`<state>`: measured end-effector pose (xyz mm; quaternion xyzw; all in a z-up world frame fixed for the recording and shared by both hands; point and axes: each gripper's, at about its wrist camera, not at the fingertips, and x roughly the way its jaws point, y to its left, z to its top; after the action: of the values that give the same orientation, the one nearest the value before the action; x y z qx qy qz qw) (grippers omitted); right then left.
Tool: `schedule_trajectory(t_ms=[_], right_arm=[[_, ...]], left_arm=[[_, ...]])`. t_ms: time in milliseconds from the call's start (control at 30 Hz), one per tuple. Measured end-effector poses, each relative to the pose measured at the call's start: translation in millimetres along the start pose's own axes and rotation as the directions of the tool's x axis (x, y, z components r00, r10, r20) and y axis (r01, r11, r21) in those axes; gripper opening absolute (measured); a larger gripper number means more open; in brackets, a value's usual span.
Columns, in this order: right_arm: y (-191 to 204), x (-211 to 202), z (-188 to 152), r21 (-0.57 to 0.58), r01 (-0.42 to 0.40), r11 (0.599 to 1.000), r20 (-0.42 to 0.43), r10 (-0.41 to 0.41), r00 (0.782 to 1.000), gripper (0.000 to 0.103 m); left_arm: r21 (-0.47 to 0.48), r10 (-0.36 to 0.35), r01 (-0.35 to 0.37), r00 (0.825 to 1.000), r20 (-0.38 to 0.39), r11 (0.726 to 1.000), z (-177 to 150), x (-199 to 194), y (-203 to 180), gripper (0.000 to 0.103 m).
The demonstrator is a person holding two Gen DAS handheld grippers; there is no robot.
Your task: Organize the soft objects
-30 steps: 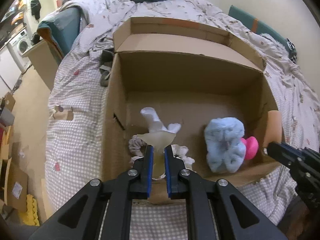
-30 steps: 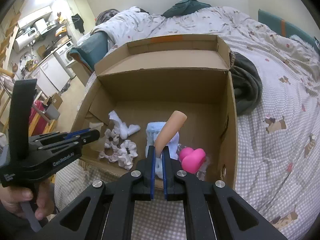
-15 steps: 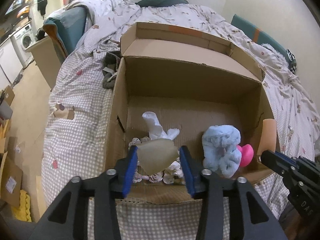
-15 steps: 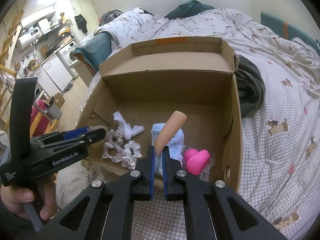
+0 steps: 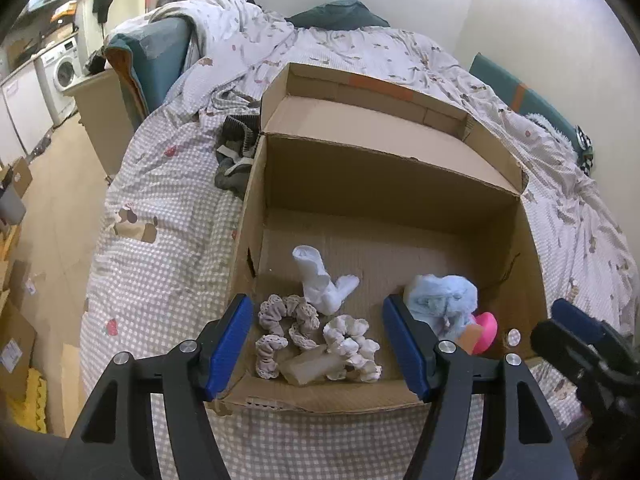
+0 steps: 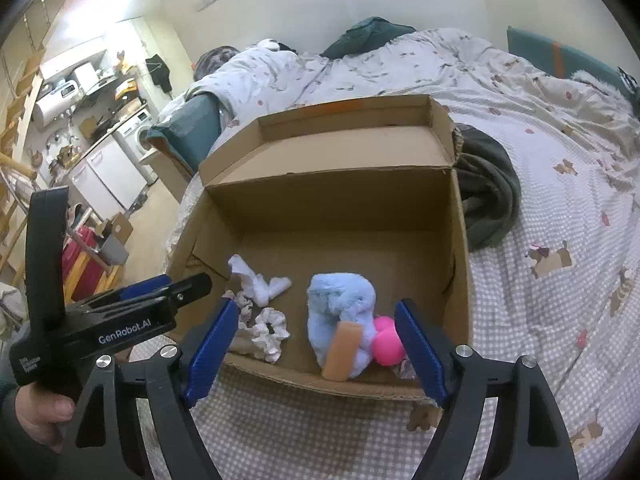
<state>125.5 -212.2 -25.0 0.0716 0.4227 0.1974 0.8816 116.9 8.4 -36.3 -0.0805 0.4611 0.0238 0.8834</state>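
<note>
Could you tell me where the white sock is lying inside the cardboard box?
In the left wrist view, the white sock lies on the cardboard box floor, left of centre, just behind the scrunchies.

**Bedroom opening onto a kitchen corner in a small home**

Seen from above a wide bed (image 5: 168, 216) spread with checked and animal-print covers (image 6: 560, 240), rumpled quilt (image 5: 240, 32) heaped at the far end beside dark green pillows (image 6: 372, 32). Beyond the bed's edge, to the left, a front-loading washing machine (image 5: 64, 70), white under-counter cabinets (image 6: 108, 176), shelves crowded with kitchen appliances (image 6: 68, 88). Cardboard boxes (image 5: 16, 340) stacked on the tan floor. Plain pale walls.
</note>
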Motion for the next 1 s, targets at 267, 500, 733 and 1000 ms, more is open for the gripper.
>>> schedule_trajectory(t_ms=[267, 500, 733, 1000], right_arm=[[-12.7, -12.7, 5.9, 0.075, 0.057, 0.996, 0.06, -0.061, 0.996, 0.103], [-3.2, -48.5, 13.6, 0.058, 0.127, 0.99, 0.163, -0.135, 0.977, 0.103], [8.8, -70.9, 6.6, 0.031, 0.135, 0.99, 0.179, -0.139, 0.974, 0.103], [21.4, -82.6, -19.9, -0.017, 0.169, 0.985, 0.191, -0.163, 0.968, 0.103]], left_arm=[[0.041, 0.033, -0.036, 0.997, 0.075, 0.998, -0.6, -18.3, -1.4, 0.065], [0.004, 0.054, -0.056, 0.981, 0.184, 0.998, 0.3, -48.8, 9.2, 0.082], [0.04, 0.069, -0.08, 0.97, 0.233, 0.996, -6.8, -74.1, 9.1, 0.103], [0.094, 0.039, -0.065, 0.968, 0.249, 0.993, -40.1, -103.8, 6.7, 0.103]])
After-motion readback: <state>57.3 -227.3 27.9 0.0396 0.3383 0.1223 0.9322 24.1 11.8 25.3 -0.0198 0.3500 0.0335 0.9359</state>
